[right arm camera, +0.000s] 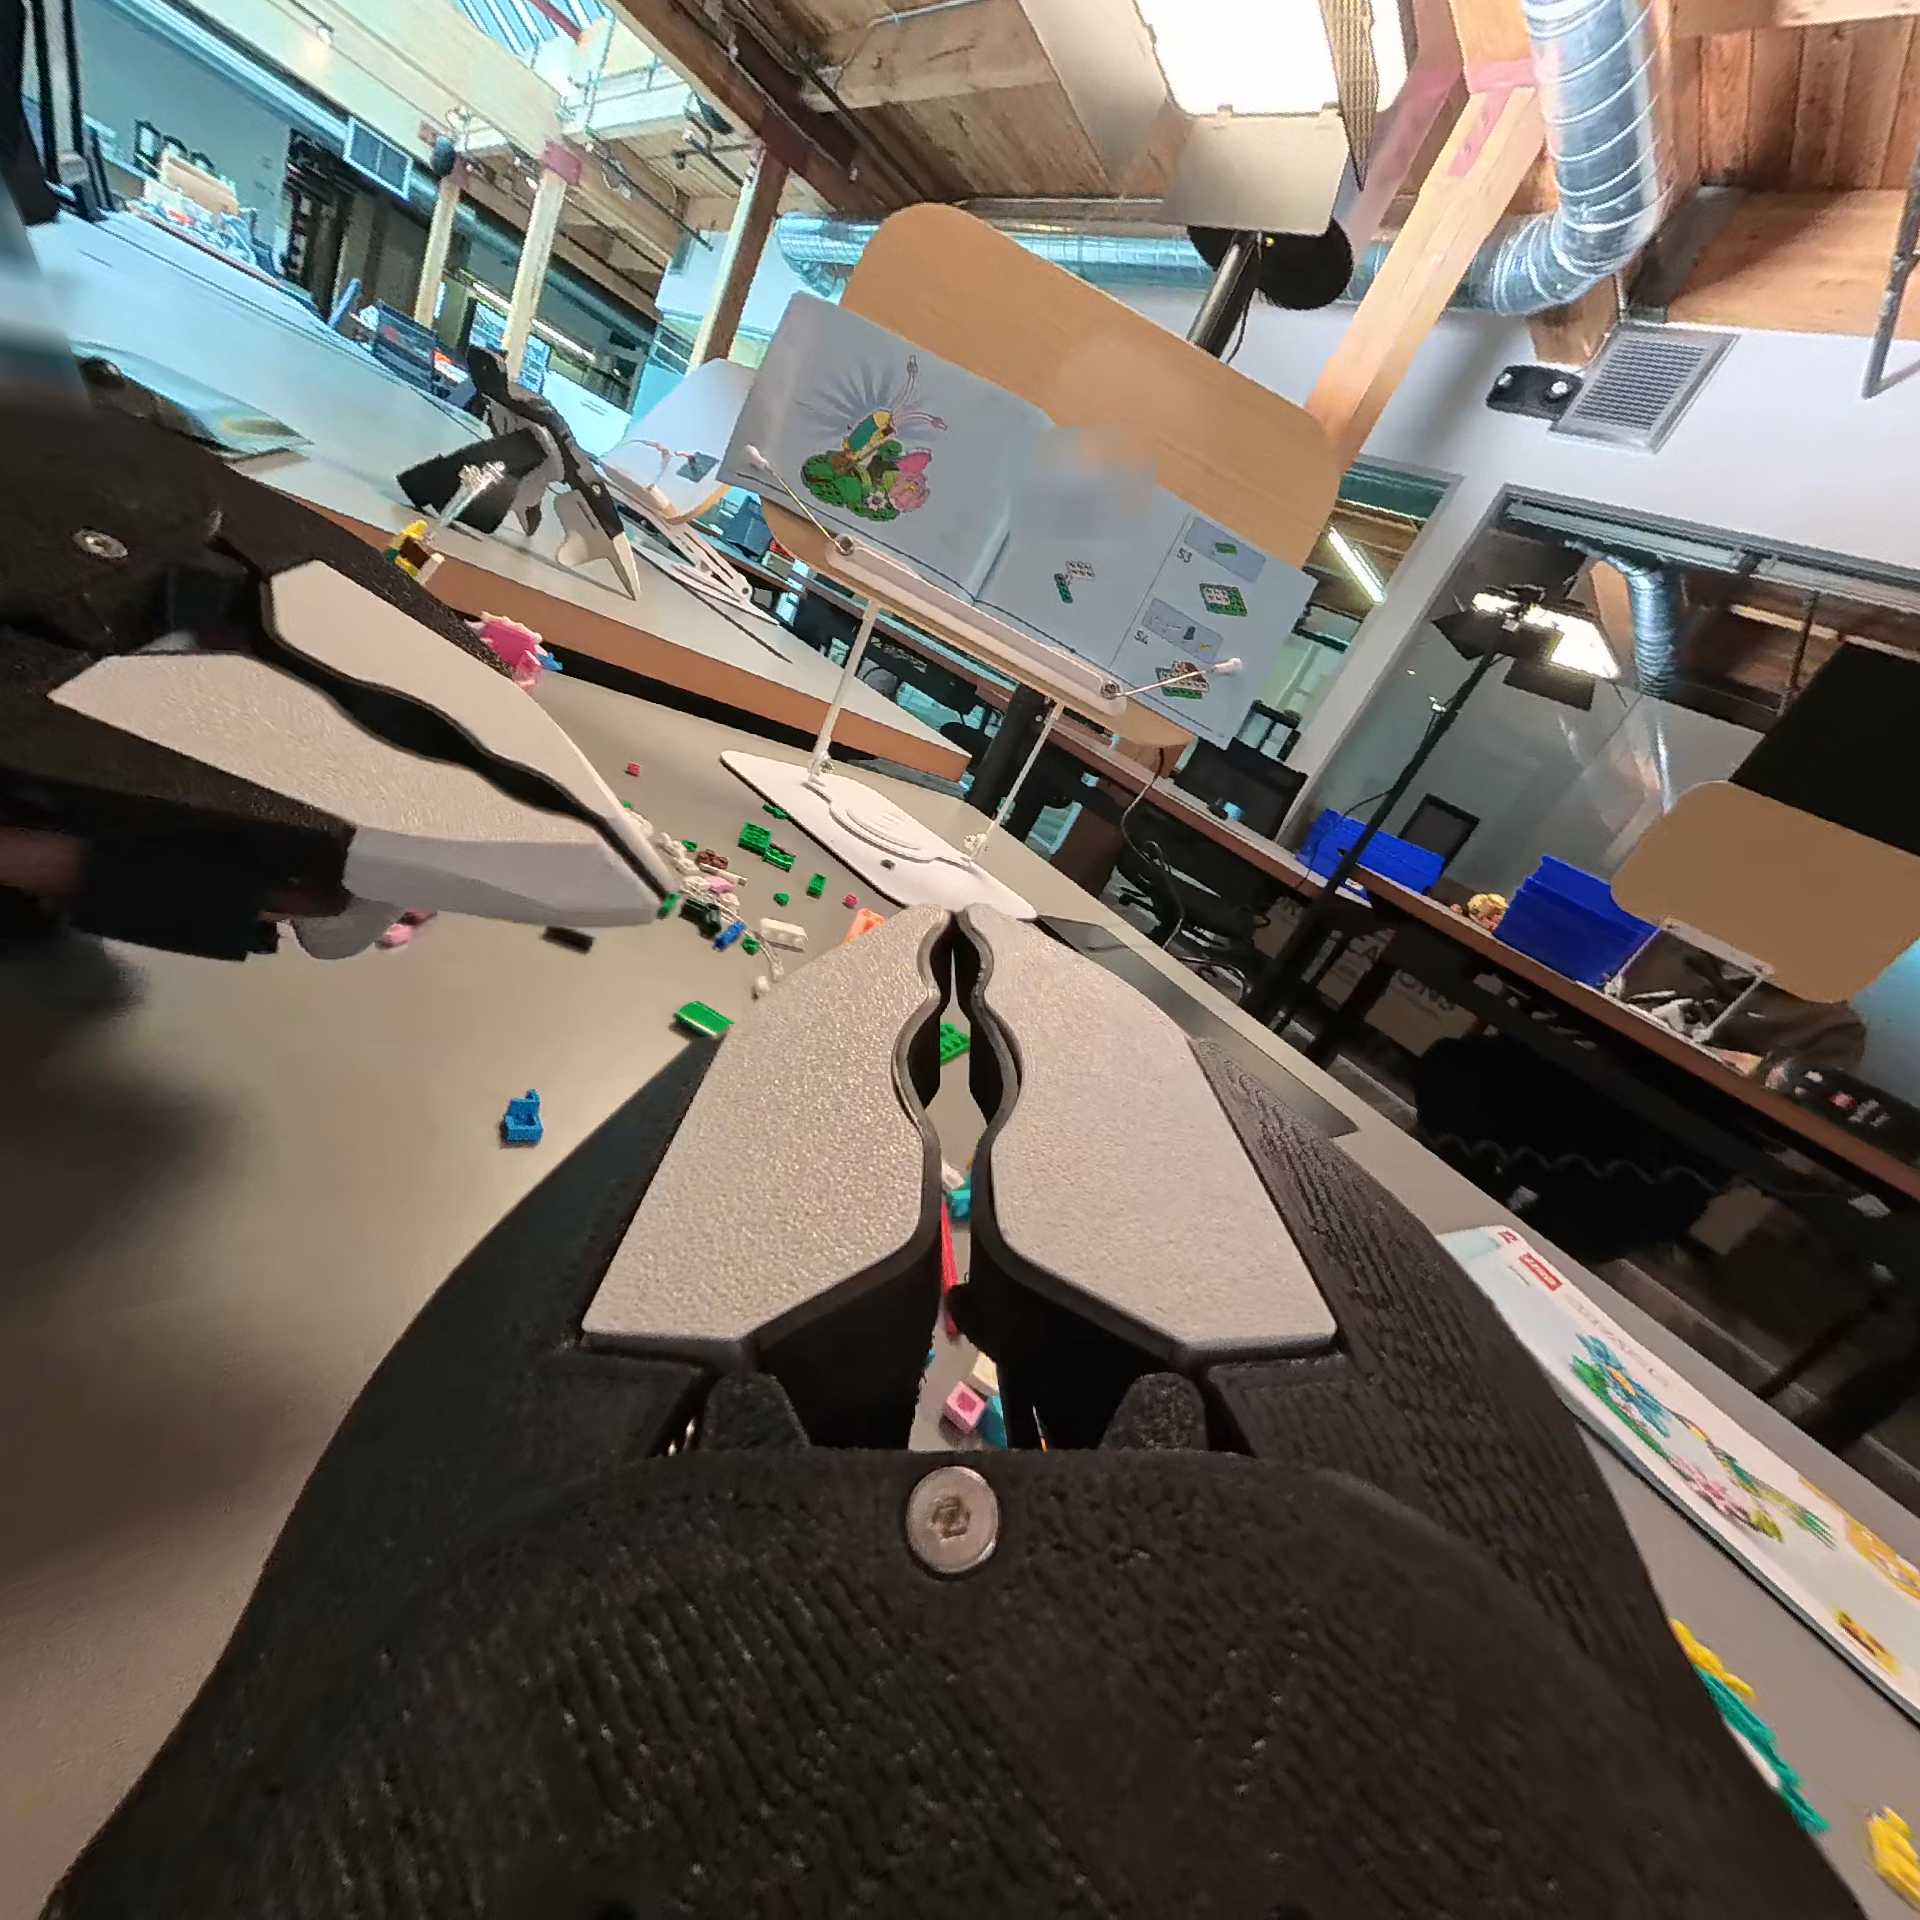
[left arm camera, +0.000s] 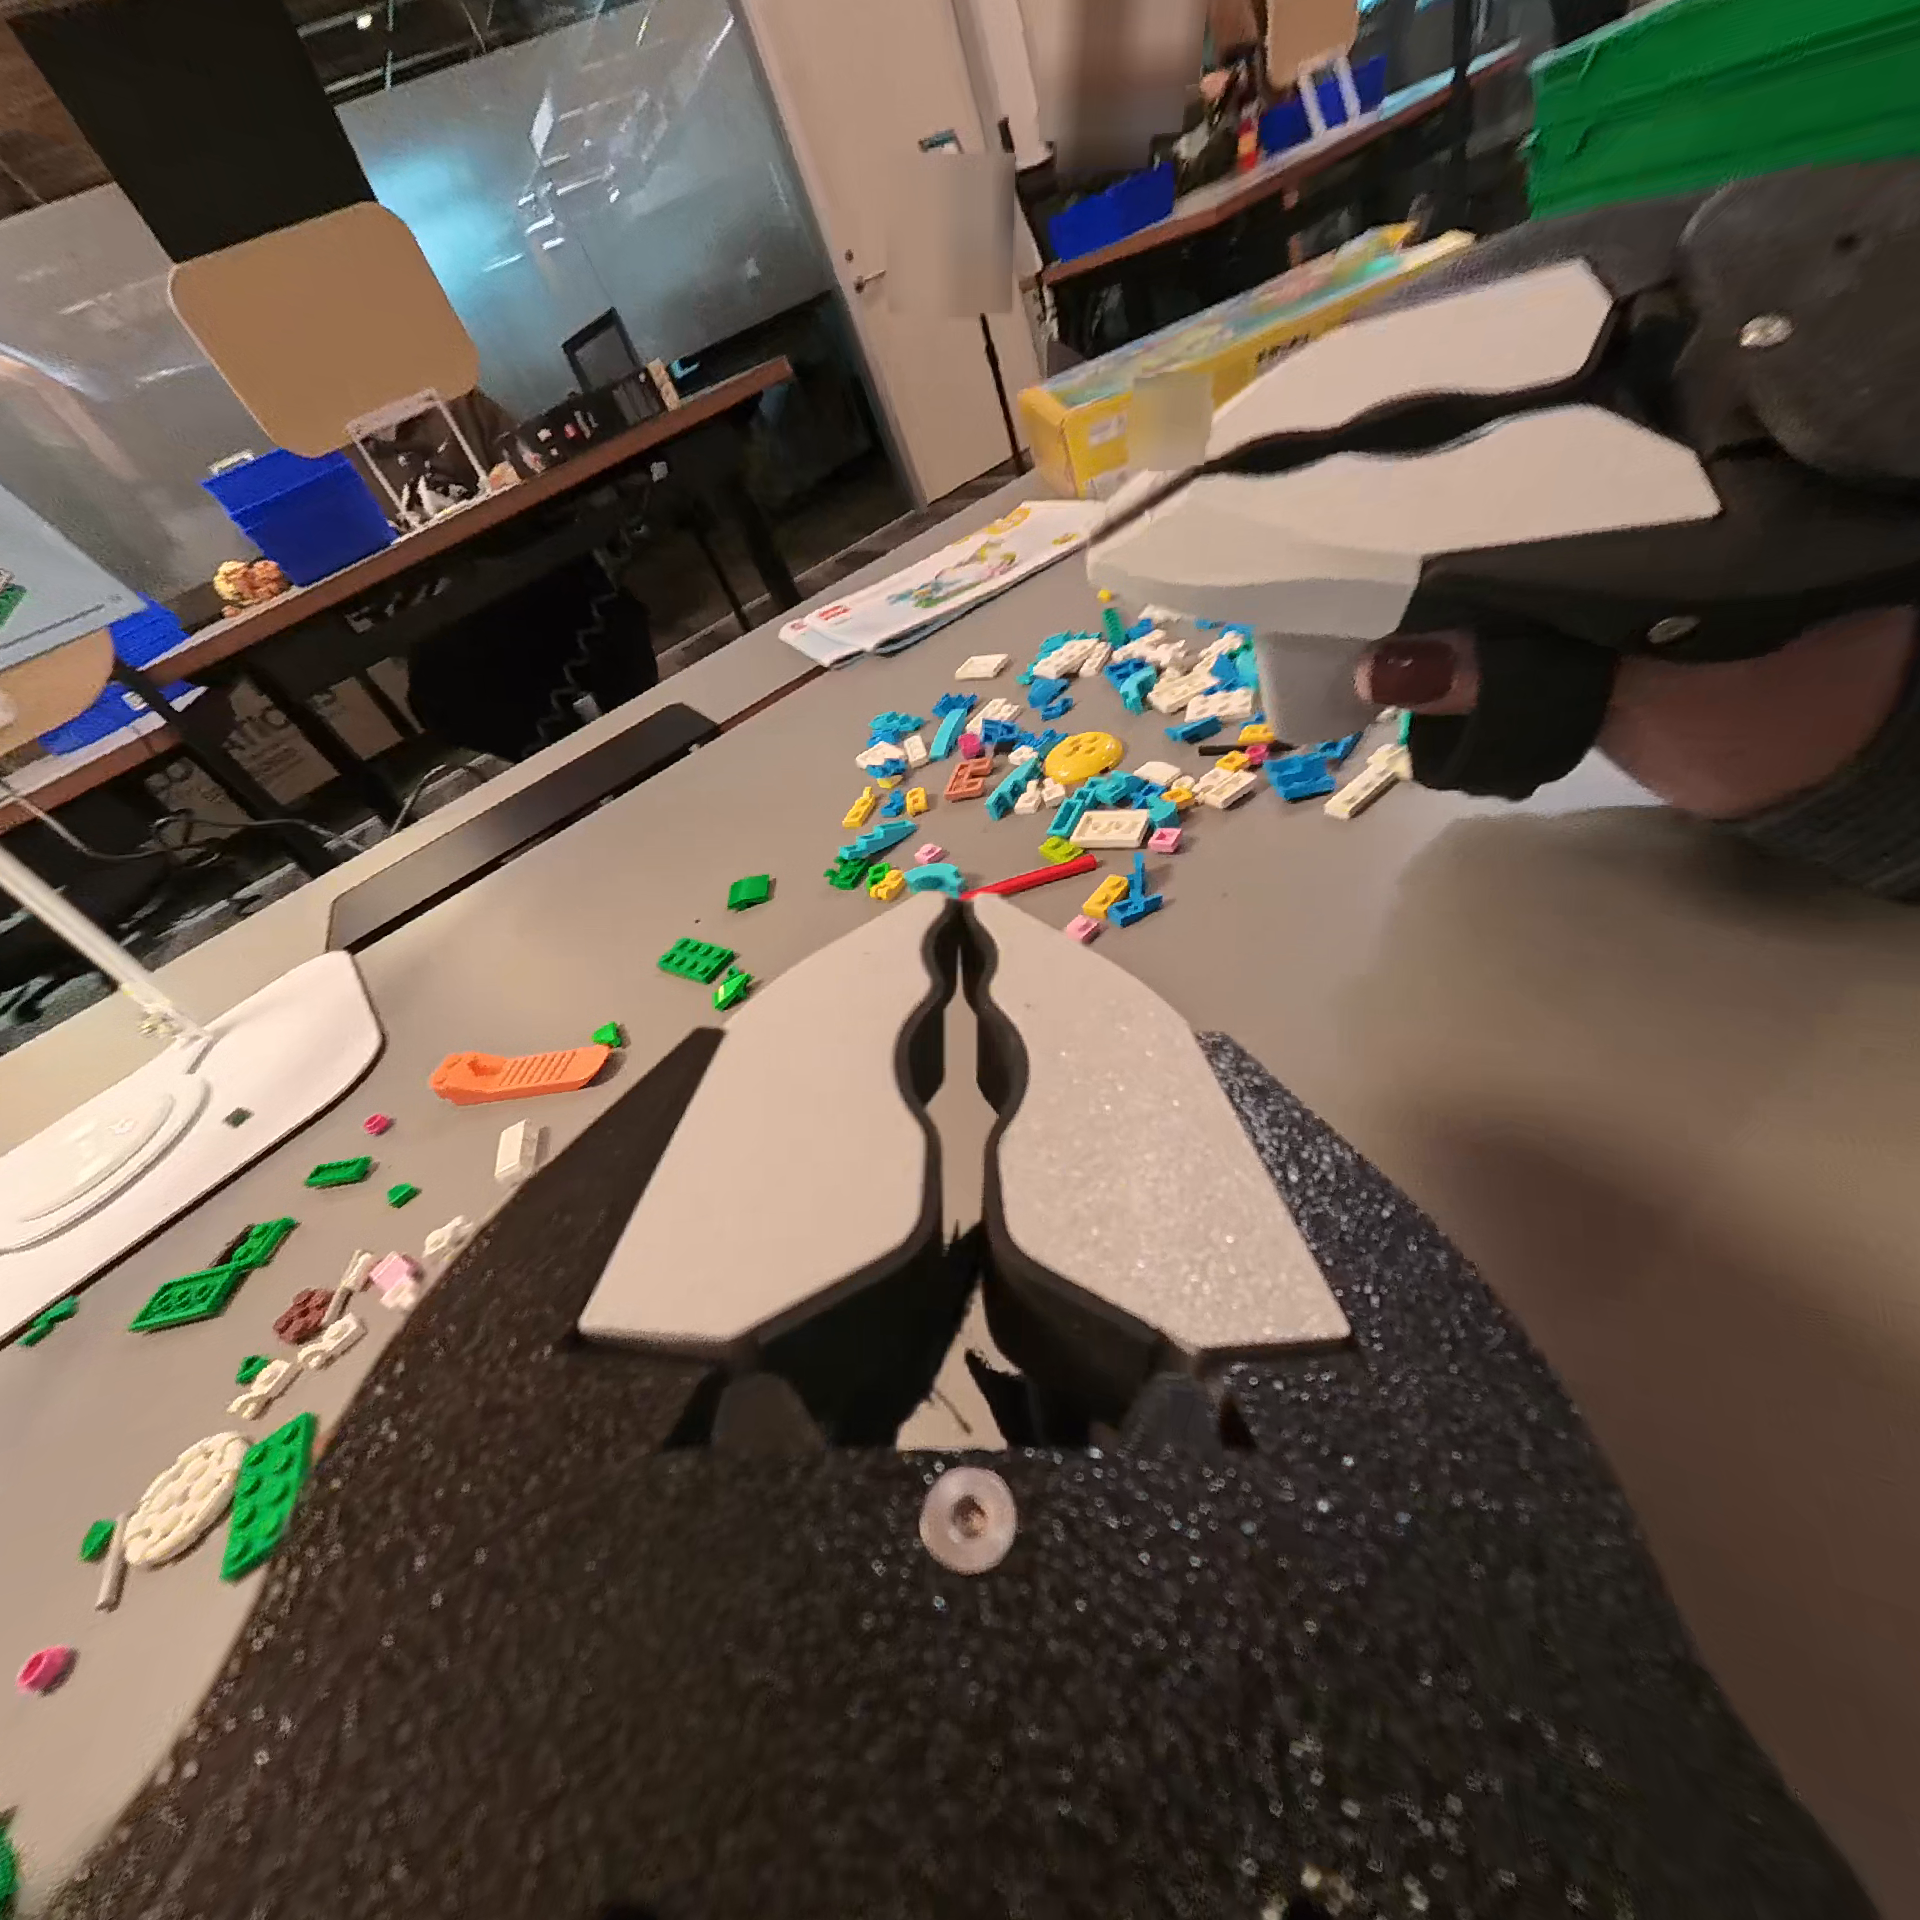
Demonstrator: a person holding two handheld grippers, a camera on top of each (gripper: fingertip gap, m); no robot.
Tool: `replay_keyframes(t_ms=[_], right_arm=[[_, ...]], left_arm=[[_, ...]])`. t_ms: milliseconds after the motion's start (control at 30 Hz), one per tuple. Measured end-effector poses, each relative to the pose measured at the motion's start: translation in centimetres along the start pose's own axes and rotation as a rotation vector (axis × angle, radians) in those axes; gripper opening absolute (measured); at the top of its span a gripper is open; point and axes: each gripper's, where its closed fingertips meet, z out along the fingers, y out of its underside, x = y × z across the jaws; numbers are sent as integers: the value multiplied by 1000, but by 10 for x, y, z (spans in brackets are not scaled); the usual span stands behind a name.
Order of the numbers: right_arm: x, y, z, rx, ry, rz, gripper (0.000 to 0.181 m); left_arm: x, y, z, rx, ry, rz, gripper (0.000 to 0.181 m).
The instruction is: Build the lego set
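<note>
Both grippers clenched, empty: left gripper [left arm camera: 961, 906] nearer the green bricks [left arm camera: 694, 958] at its nine o'clock; right gripper [right arm camera: 954, 914] hovering.

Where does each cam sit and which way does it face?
Left wrist view: rides the left gripper, jaws shut, facing across the grey table to the blue-white brick pile; the right gripper and a hand show.
Right wrist view: rides the right gripper, jaws shut, tilted up at the instruction stand; the left gripper shows.
Shared: the table, the green bricks, the other gripper.
</note>
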Motion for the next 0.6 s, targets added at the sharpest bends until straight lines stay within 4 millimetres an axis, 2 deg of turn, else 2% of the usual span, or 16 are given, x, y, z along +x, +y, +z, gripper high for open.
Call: replay_keyframes(t_ms=[333, 600], right_arm=[[4, 0, -2, 12, 0, 48, 0], [7, 1, -2, 15, 8, 61, 0]], left_arm=[[-3, -8, -5, 72, 18, -53, 0], [4, -8, -4, 68, 34, -4, 0]])
